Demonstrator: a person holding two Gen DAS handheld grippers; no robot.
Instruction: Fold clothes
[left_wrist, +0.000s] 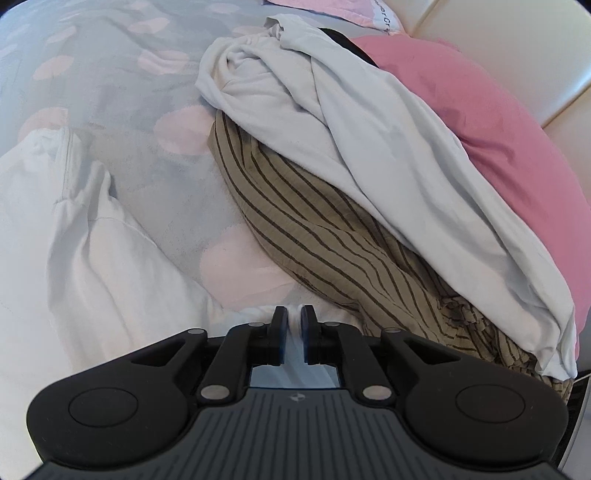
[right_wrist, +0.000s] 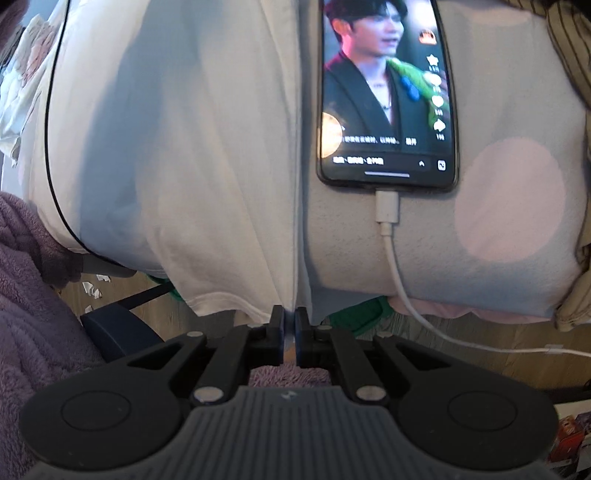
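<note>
Nearest the left wrist camera, the left gripper (left_wrist: 294, 314) has its fingers nearly together with a fold of the white garment (left_wrist: 85, 254) pinched between the pads. That garment lies crumpled on the grey bedspread with pink dots (left_wrist: 147, 96), its length running up and to the left. To the right sit a striped brown garment (left_wrist: 317, 229), a pale grey one (left_wrist: 369, 140) over it, and a pink pillow (left_wrist: 498, 122).

In the right wrist view, the right gripper (right_wrist: 290, 318) is almost closed on the white garment's hem (right_wrist: 229, 306) at the bed's edge; the cloth stretches straight away. Just beside it lies a phone (right_wrist: 388, 92) with a white charging cable (right_wrist: 402, 291). A purple fleece sleeve (right_wrist: 33, 295) is at left, above wooden floor (right_wrist: 480, 332).
</note>
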